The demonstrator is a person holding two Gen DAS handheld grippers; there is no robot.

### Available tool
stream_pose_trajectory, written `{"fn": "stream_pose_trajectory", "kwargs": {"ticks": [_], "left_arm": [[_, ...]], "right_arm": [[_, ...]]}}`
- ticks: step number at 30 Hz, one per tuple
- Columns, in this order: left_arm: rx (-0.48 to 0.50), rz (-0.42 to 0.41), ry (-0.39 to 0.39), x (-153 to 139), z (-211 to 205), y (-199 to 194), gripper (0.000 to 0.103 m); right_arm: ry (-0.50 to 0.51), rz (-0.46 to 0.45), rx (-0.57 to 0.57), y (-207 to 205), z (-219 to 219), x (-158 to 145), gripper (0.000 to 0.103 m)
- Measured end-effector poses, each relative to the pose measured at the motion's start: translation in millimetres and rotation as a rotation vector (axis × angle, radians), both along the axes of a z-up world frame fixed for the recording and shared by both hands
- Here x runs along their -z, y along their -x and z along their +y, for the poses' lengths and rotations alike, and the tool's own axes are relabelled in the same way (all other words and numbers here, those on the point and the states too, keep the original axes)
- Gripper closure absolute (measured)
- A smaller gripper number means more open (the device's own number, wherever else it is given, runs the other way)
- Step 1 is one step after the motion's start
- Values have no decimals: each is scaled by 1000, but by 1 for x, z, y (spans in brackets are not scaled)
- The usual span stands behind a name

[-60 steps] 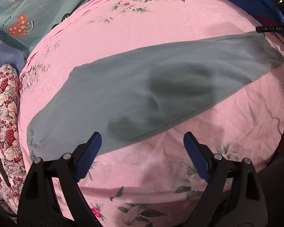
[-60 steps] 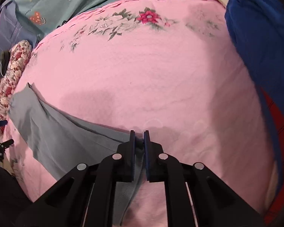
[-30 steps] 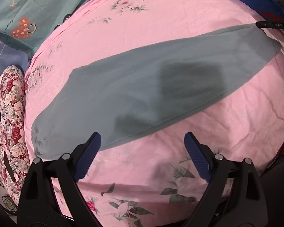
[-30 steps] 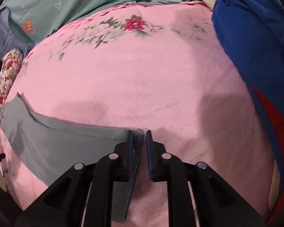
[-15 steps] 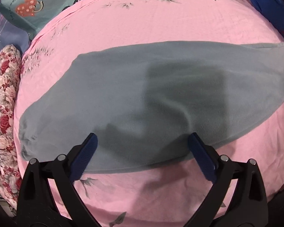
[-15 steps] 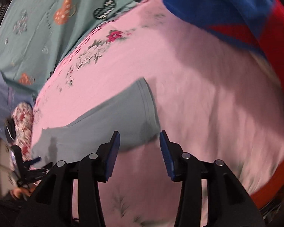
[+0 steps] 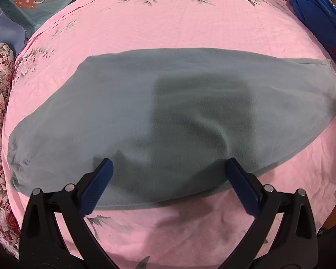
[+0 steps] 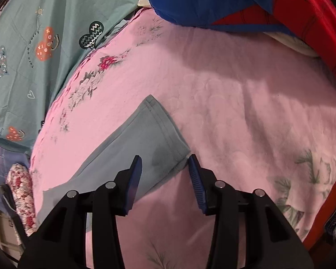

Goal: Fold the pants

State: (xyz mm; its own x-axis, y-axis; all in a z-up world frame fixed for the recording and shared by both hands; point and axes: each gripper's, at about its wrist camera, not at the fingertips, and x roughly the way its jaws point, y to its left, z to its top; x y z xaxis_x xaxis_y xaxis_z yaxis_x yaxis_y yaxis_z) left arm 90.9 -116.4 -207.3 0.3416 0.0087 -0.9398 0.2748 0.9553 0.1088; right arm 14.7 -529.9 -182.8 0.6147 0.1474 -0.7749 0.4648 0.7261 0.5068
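Grey pants (image 7: 168, 121) lay flat across pink floral bedspread (image 7: 190, 22), hem end (image 8: 165, 132) toward 12 o'clock in right wrist view. Left gripper (image 7: 169, 174) hung over pants' near edge, jaws wide apart, holding nothing. Right gripper (image 8: 164, 170) stood apart, straddling hem corner, unclamped. Blue garment (image 7: 318, 13) lay at 2 o'clock.

Left wrist camera looks steeply down, close over the pants' (image 7: 168, 116) middle on the pink bed (image 7: 190, 27). Right wrist camera looks down more slantwise at their hem (image 8: 161, 130) toward the bed's far edge. Both share the pants.
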Motion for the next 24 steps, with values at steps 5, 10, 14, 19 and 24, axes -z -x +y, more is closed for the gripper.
{"fn": "stream_pose_trajectory", "kwargs": {"ticks": [5, 10, 14, 19, 24], "left_arm": [[-6, -43, -8, -10, 6, 5, 2], [-88, -73, 3, -25, 42, 11, 2], [-193, -64, 9, -31, 82, 18, 2], [-282, -93, -2, -45, 124, 31, 2], [-370, -112, 23, -52, 160, 42, 2]], "right_arm": [[66, 19, -15, -4, 3, 3, 65], [86, 49, -9, 0, -4, 4, 93], [62, -16, -18, 2, 3, -17, 97], [102, -201, -195, -26, 68, -81, 97], [169, -349, -504, -58, 191, -118, 97]]}}
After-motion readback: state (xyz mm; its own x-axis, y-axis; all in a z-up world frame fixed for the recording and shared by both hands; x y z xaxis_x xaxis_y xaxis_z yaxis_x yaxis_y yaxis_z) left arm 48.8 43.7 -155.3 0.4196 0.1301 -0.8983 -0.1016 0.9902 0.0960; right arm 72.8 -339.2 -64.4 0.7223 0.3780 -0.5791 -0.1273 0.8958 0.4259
